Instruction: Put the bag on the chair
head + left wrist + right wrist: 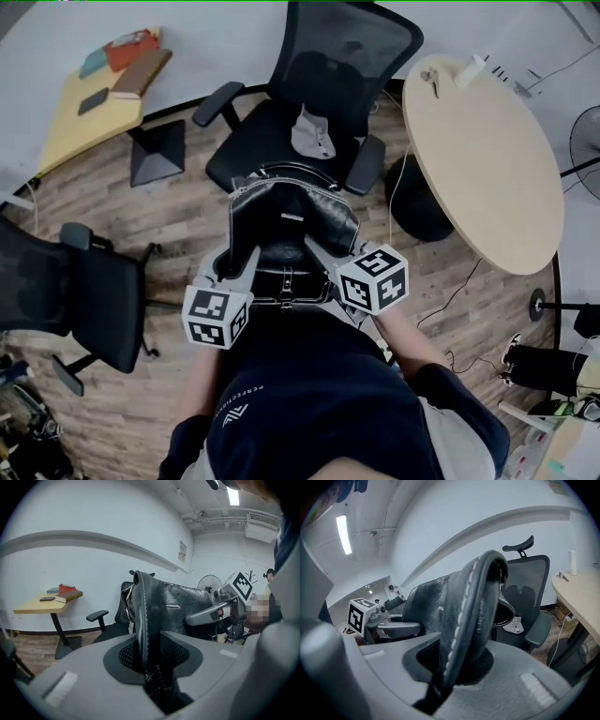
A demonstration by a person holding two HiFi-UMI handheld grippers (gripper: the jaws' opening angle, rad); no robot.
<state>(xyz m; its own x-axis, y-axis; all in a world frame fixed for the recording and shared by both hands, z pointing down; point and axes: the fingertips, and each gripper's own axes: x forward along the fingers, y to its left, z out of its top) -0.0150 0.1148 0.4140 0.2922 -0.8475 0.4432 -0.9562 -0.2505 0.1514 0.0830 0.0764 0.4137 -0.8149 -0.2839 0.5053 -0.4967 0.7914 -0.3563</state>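
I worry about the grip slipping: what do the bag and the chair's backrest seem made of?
Bag: black leather or imitation, going by its soft sheen and pale edge stitching. Chair backrest: black mesh, probably synthetic, judging by its see-through weave.

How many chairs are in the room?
2. One chair stands straight ahead, just beyond the bag. The second chair is at the left side. More may be hidden outside the view.

Wood floor (122, 230), round table (487, 159), white wall (84, 564)
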